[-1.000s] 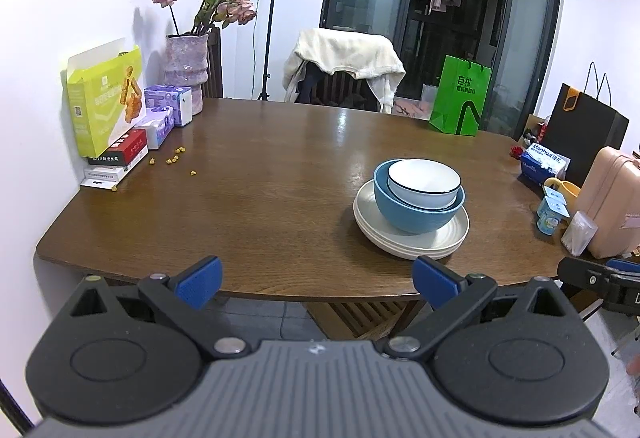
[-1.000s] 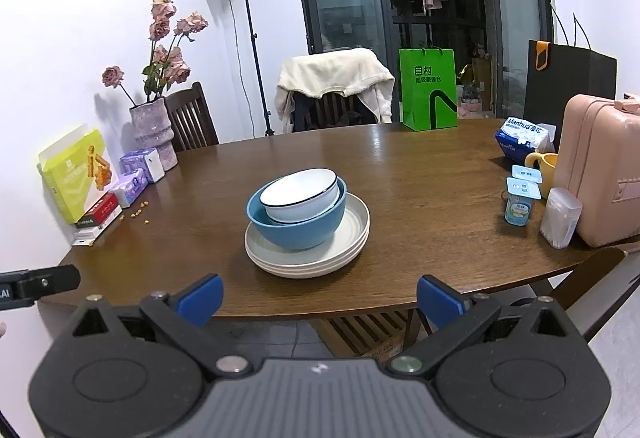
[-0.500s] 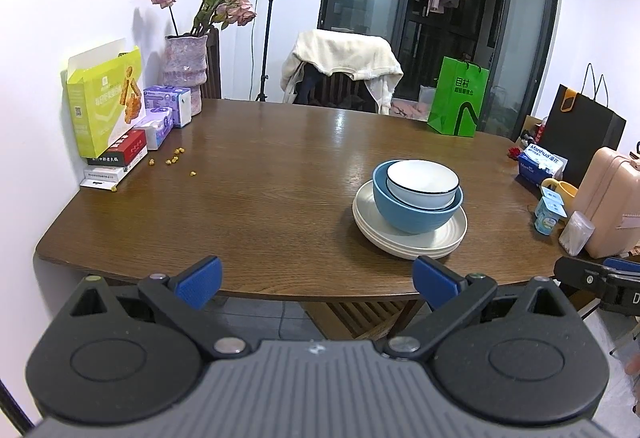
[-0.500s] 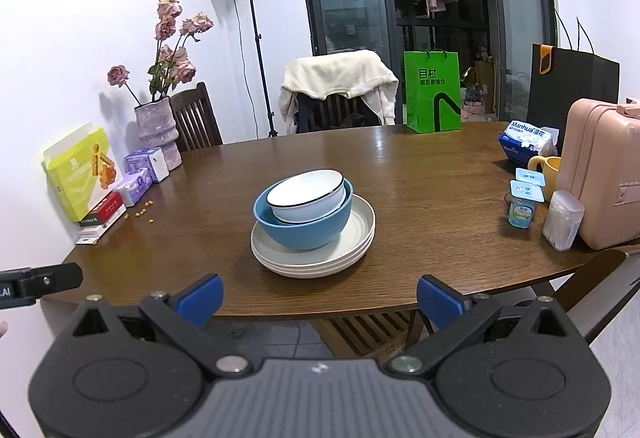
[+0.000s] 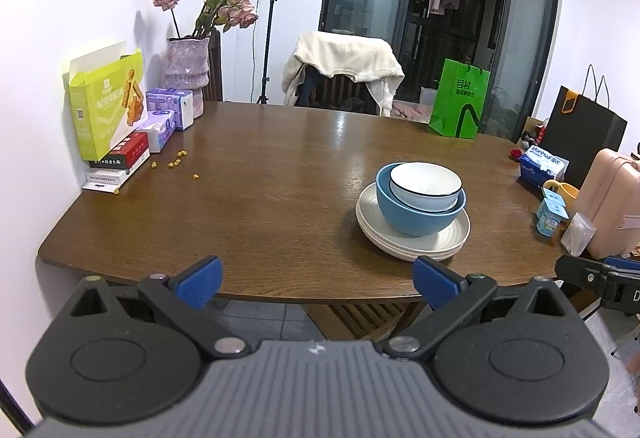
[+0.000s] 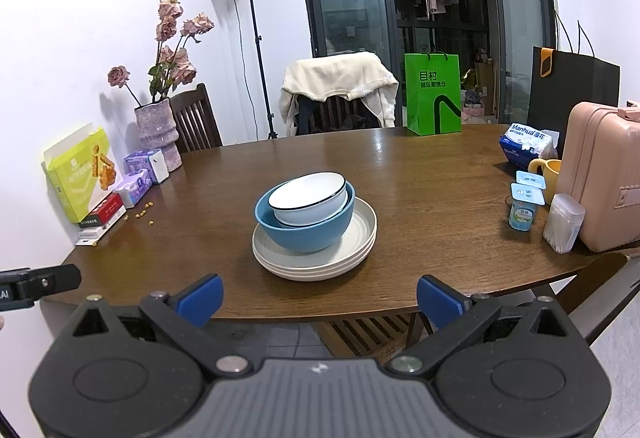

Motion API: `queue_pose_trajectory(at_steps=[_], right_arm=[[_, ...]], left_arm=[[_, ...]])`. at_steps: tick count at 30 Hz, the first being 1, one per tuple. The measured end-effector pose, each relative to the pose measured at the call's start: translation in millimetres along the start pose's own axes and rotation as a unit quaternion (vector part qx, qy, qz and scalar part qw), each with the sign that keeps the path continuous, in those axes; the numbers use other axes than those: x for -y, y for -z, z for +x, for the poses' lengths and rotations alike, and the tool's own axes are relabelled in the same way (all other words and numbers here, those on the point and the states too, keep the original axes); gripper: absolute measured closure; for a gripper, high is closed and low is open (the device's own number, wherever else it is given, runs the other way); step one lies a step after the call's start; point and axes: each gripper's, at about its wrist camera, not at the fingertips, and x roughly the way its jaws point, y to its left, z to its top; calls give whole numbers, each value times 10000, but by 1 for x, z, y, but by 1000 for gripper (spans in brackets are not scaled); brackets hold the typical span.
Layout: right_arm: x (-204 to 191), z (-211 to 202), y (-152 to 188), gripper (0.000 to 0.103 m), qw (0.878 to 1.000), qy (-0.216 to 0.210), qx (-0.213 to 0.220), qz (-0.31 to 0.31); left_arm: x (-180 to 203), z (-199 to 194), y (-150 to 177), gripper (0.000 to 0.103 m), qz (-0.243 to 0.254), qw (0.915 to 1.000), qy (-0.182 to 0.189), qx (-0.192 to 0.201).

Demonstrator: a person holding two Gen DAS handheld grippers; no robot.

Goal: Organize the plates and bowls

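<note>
My left wrist camera looks forward along my left gripper (image 5: 316, 282) from just off the near edge of the wooden table (image 5: 256, 198), low and slightly left of the stacked dishes (image 5: 416, 210). My right wrist camera looks from the same near edge, further right, with the stacked dishes (image 6: 312, 226) almost centred. Both views share the tabletop, the stack and the far wall.
</note>
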Motion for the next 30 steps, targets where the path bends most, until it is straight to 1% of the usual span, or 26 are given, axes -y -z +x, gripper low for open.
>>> queue_pose_trajectory(at_steps=[17,22,30], right_arm=[[-2,6,-2,0,10000,-13,-58,-26],[-3,8,-2,0,10000,-30,-83,-39],[-4,12,0,0,9999,-48,-117,-40]], left_arm=[[-4,2,0,0,7,10000,0,-31],[-3,4,1,0,15,10000,-57,-59],[-5,6,2,0,-7,10000,17,-75]])
